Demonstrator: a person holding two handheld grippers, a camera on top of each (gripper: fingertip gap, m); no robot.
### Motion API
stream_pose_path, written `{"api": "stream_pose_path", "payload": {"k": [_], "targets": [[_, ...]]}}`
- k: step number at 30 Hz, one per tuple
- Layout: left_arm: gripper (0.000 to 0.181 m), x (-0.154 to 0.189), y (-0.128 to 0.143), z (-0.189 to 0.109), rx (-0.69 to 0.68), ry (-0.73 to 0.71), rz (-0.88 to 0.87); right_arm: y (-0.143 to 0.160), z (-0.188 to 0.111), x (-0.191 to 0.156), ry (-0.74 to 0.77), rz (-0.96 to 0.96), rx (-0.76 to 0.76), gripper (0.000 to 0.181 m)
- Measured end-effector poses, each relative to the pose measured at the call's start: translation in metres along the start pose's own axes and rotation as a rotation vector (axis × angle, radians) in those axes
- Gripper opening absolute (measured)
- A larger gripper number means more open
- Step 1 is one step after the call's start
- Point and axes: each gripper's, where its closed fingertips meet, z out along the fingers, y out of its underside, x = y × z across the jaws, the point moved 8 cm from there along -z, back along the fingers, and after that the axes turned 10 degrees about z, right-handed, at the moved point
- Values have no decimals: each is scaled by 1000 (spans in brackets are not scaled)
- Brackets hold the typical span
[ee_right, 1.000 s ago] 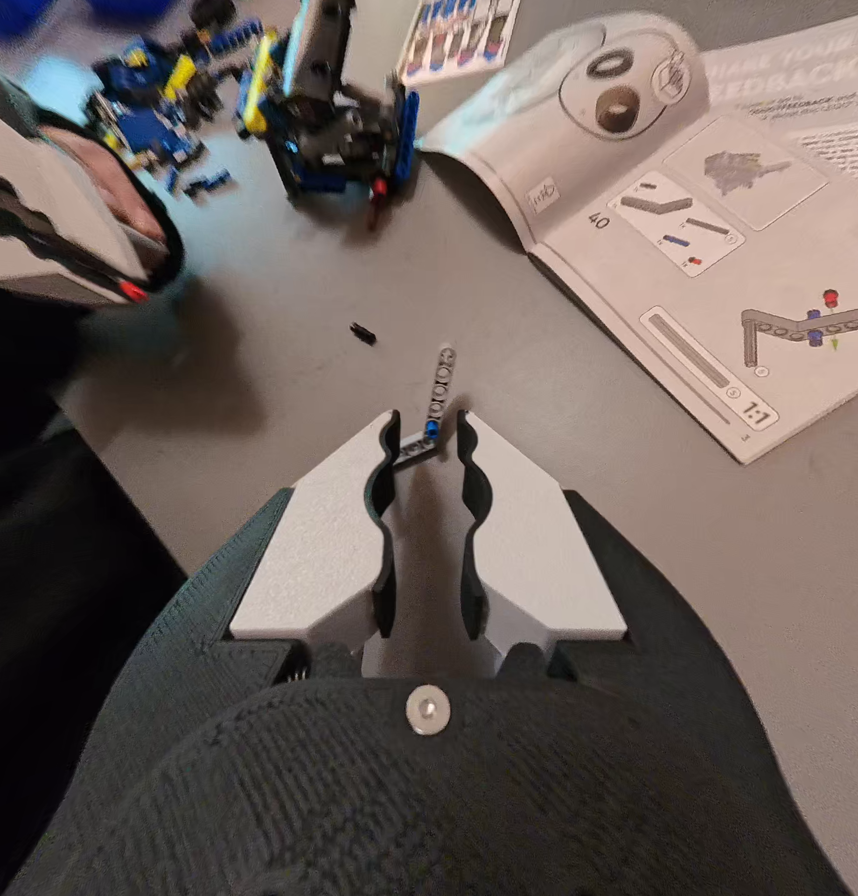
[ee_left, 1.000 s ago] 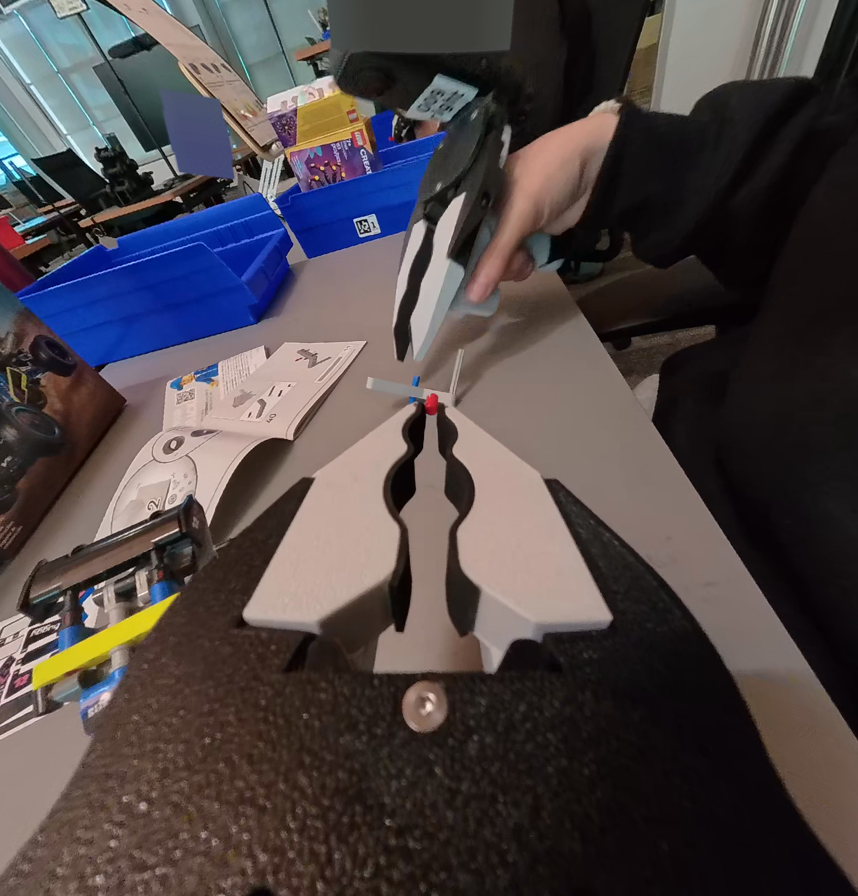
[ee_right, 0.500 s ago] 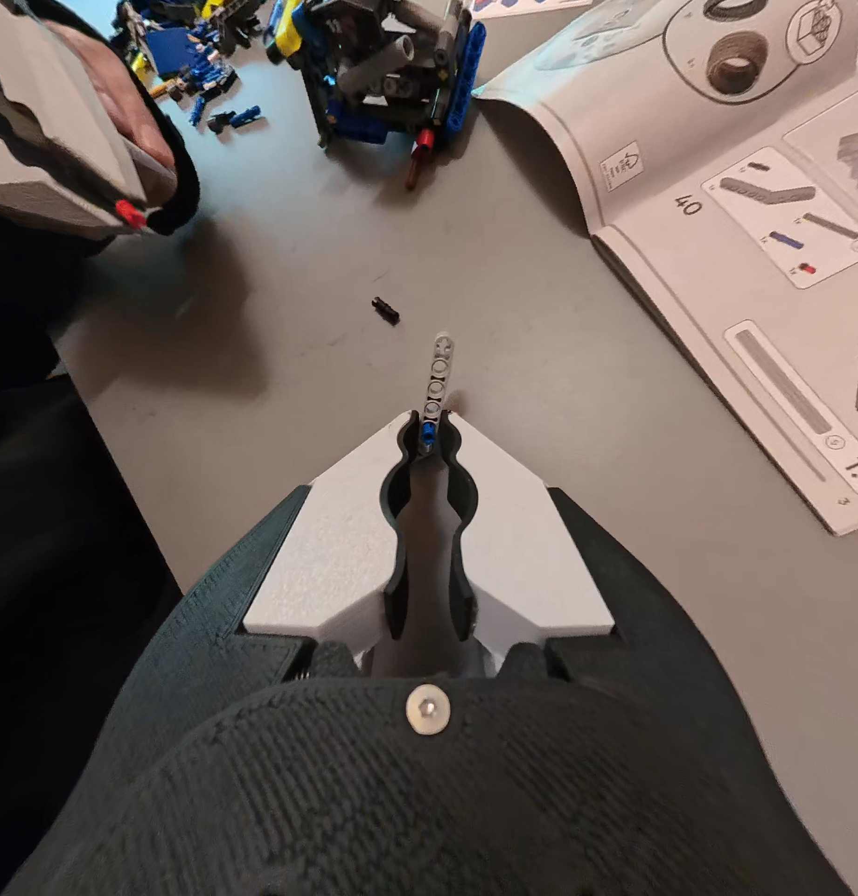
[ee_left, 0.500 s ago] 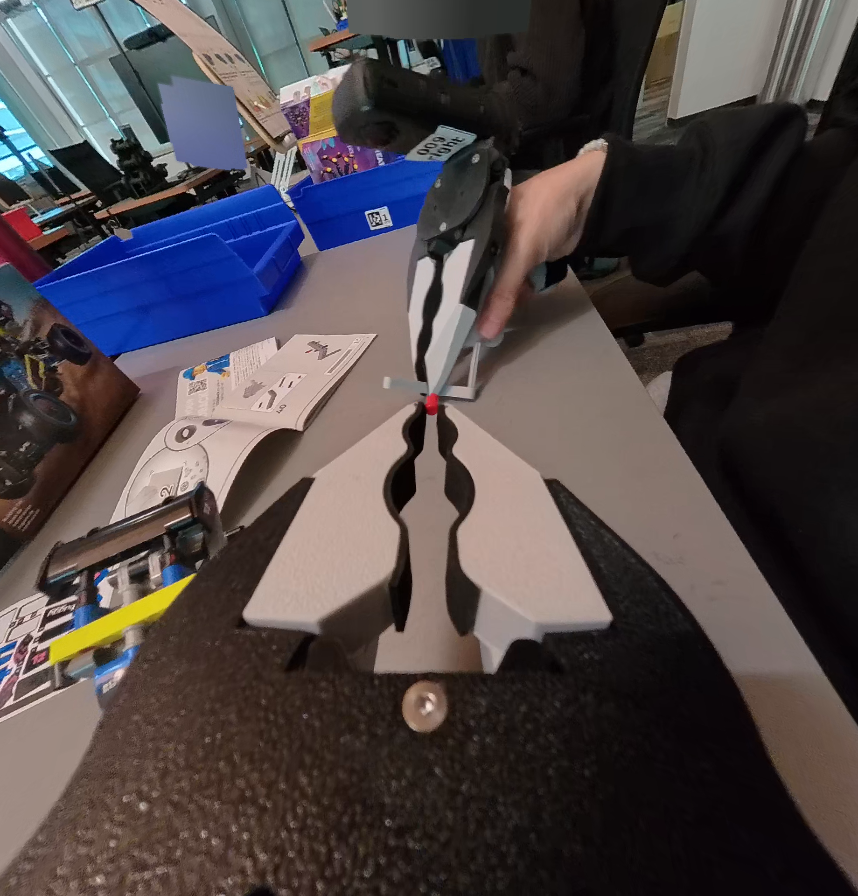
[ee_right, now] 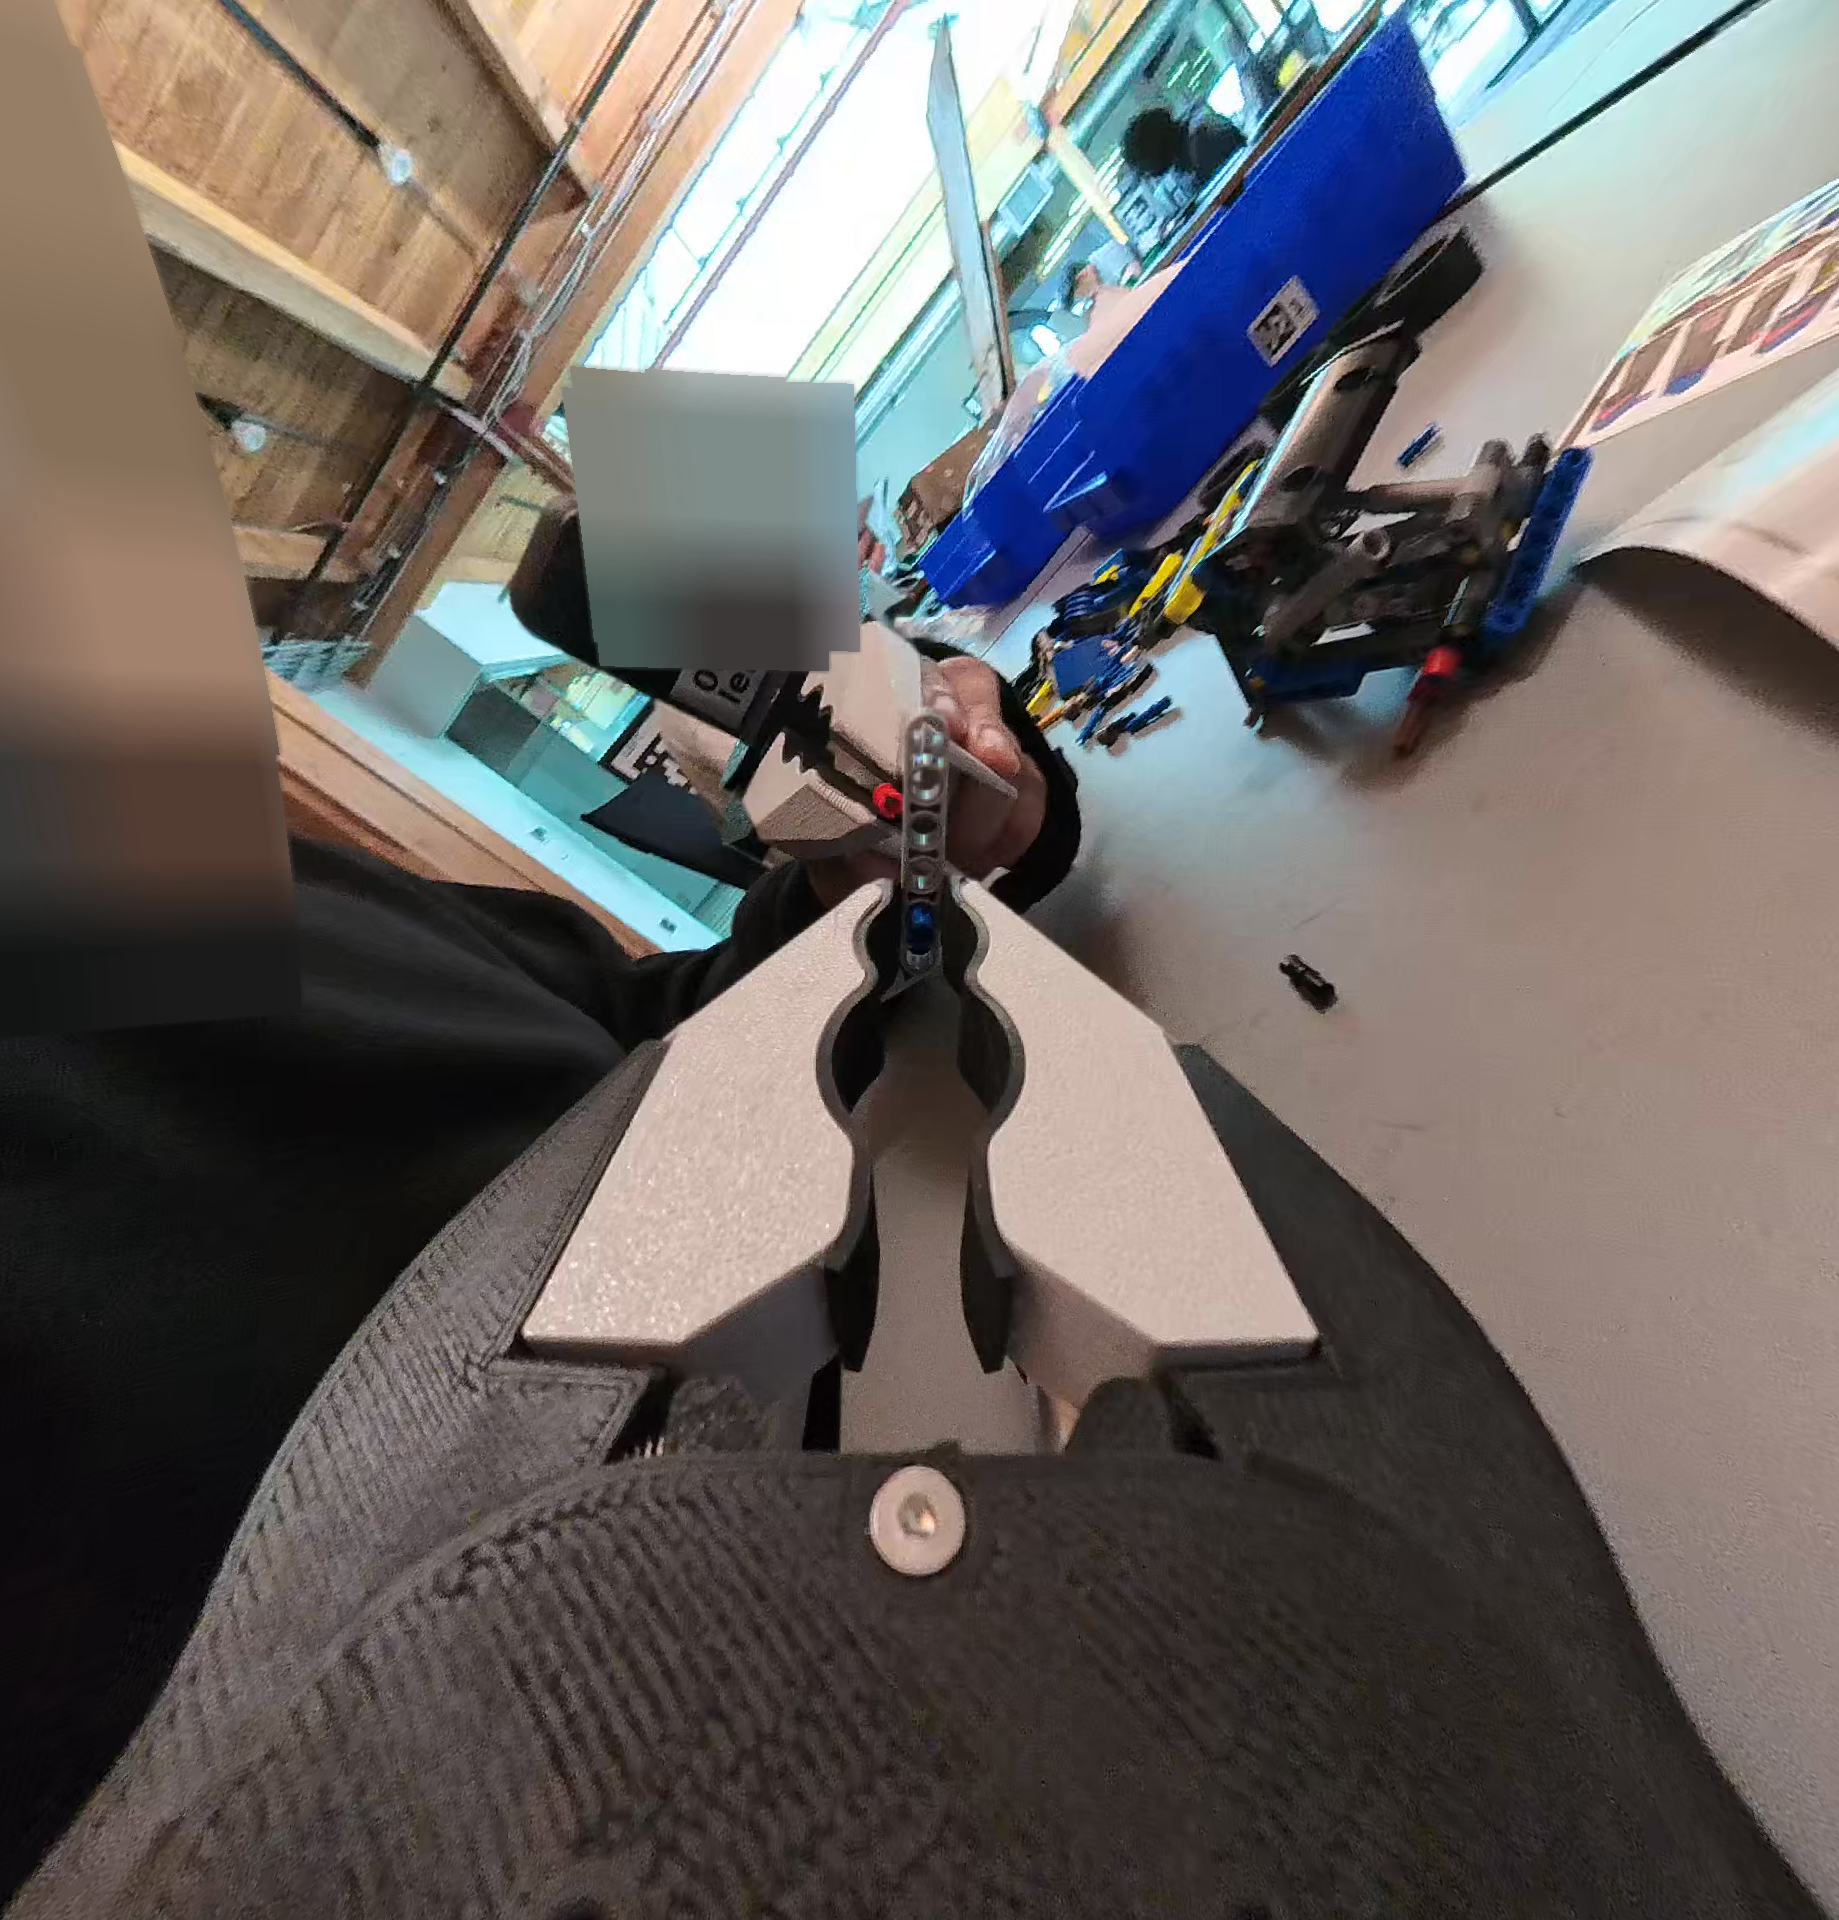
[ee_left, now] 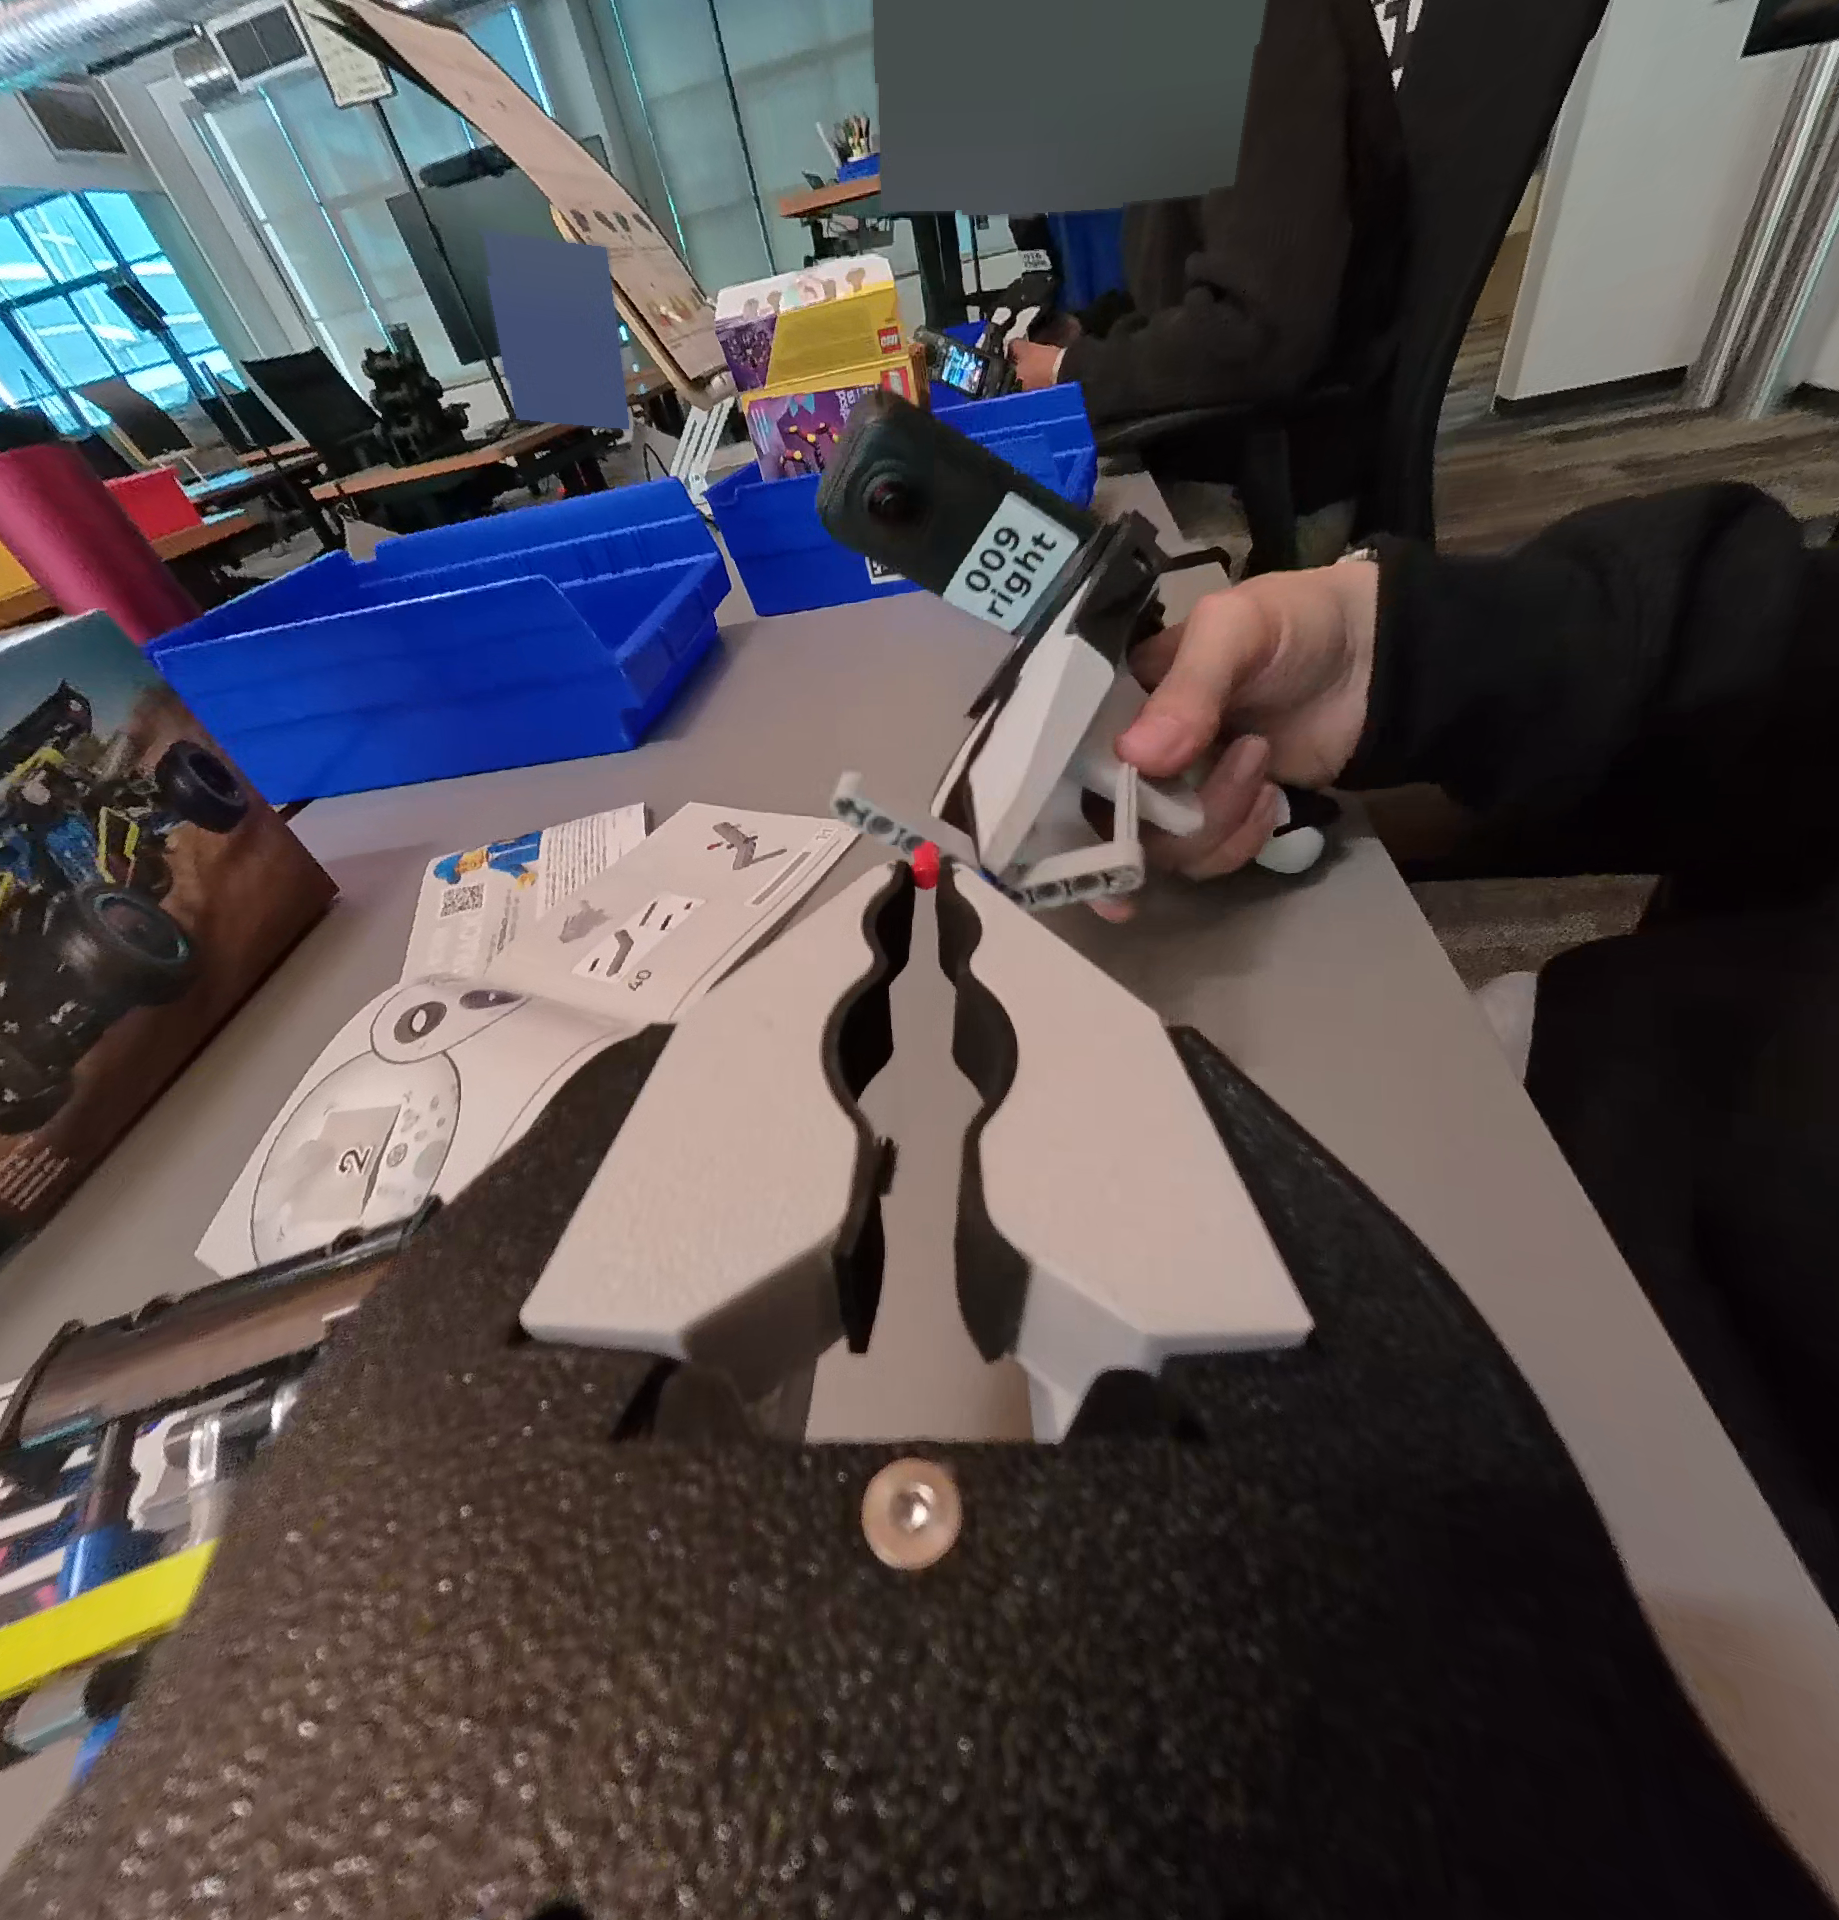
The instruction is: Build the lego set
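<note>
My left claw (ee_left: 923,883) pinches red pin (ee_left: 924,858), frame centre. My right claw (ee_right: 920,914) clamps grey holed beam (ee_right: 923,800), blue pin (ee_right: 920,918) fitted.

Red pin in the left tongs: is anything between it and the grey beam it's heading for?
Nothing visible. The red pin, pinched at the tips of the left tongs, sits just short of the grey beam held up by the right tongs, with only open air between them.
</note>
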Motion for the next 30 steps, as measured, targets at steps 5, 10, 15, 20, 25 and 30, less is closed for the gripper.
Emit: {"api": "stream_pose_path", "payload": {"k": [5,10,15,20,25,30], "targets": [[2,2,2,1,-16,16,-11,-2,-3,-2,-65,24,9,6],[1,4,0,2,13,62,-49,3,1,-4,-55,-20,-38,6],[1,6,1,2,12,97,-71,4,1,-5,-51,-39,-38,6],[2,5,2,0,19,138,-167,5,4,-7,-34,-101,-42,6],[2,2,-1,-2,38,204,-342,5,7,-15,-33,-222,-29,5],[1,1,-4,-5,-32,191,-393,6,11,-20,101,-444,-71,6]]}}
